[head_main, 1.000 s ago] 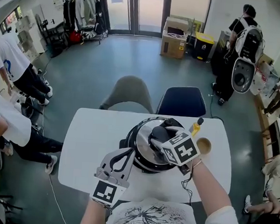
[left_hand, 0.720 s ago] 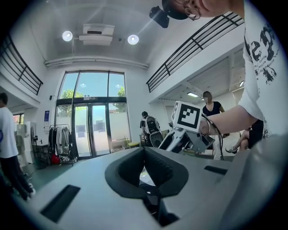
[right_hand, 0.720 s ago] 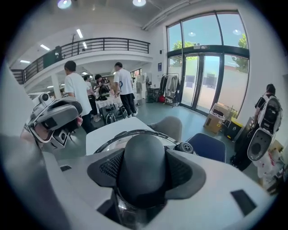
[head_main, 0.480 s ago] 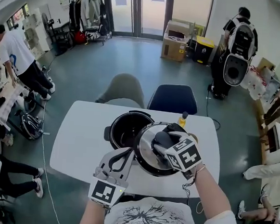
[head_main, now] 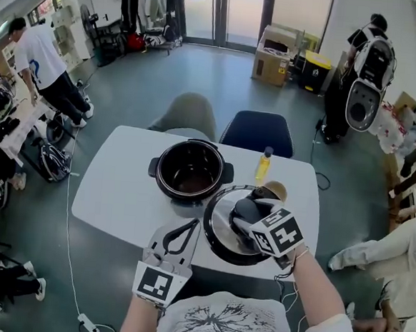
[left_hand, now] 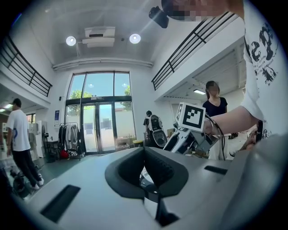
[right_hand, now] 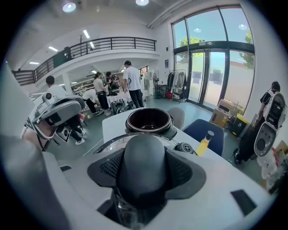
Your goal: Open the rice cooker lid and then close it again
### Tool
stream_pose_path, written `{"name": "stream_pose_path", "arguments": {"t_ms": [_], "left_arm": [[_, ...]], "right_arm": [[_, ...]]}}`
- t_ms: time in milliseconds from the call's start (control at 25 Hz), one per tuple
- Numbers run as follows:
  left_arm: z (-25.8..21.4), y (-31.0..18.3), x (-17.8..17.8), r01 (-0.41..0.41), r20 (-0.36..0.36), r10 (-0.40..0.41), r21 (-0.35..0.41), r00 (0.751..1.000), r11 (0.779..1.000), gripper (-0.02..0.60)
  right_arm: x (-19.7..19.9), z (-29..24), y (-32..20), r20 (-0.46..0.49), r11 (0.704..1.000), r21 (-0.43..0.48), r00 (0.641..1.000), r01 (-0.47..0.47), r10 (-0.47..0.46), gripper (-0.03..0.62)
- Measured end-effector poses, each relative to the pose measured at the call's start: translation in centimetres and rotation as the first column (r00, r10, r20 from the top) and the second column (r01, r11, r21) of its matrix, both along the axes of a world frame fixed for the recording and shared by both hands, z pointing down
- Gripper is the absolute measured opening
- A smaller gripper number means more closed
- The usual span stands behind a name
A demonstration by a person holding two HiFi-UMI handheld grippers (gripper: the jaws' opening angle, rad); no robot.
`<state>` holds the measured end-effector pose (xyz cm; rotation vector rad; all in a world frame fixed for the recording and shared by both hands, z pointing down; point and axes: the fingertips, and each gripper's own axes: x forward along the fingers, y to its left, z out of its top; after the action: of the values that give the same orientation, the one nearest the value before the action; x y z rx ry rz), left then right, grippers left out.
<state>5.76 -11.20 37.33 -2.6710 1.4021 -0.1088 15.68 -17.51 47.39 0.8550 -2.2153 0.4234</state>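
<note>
The black rice cooker (head_main: pixel 191 171) stands uncovered in the middle of the white table (head_main: pixel 116 190), its dark pot showing. Its round metal lid (head_main: pixel 218 234) hangs off to the near right of the cooker, over the table's front edge. My right gripper (head_main: pixel 244 212) is shut on the lid's black knob (right_hand: pixel 144 166), which fills the space between the pads. The open cooker (right_hand: pixel 149 120) appears beyond the lid's rim (right_hand: pixel 108 143). My left gripper (head_main: pixel 186 229) is shut on nothing, just left of the lid. In the left gripper view, its pads (left_hand: pixel 145 168) meet.
A yellow bottle (head_main: pixel 264 165) and a tan cup (head_main: pixel 276 191) stand on the table right of the cooker. A blue chair (head_main: pixel 257 133) and a grey chair (head_main: pixel 188 115) are behind the table. Several people and boxes are around the room.
The lid has come off the cooker and travelled to the near right in my right gripper, leaving the pot uncovered. My left gripper moved along beside it.
</note>
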Motion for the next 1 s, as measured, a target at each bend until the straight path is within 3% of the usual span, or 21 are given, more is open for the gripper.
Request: {"name": "stream_pose_path", "arguments": {"t_ms": [200, 480, 760, 1000], "left_arm": [[0.1, 4.5, 0.1, 0.019, 0.015, -0.019, -0.012, 1.0, 1.0, 0.012], [-0.8, 5.5, 2.0, 0.052, 0.017, -0.052, 0.007, 0.999, 0.999, 0.012], [-1.7, 4.5, -1.5, 0.03, 0.026, -0.031, 0.051, 0.999, 0.998, 0.013], [-3.5, 0.3, -2.9, 0.022, 0.022, -0.023, 0.061, 0.999, 0.998, 0.014]], "right_arm": [[0.0, 0.6, 4.1, -0.012, 0.999, -0.022, 1.0, 0.023, -0.024, 0.296], [2.0, 0.8, 5.1, -0.005, 0.999, -0.026, 1.0, 0.027, -0.027, 0.296], [-1.7, -0.3, 3.9, -0.009, 1.0, 0.004, 1.0, 0.02, -0.02, 0.296], [-3.5, -3.5, -0.4, -0.021, 0.998, 0.056, 0.999, 0.032, -0.03, 0.296]]}}
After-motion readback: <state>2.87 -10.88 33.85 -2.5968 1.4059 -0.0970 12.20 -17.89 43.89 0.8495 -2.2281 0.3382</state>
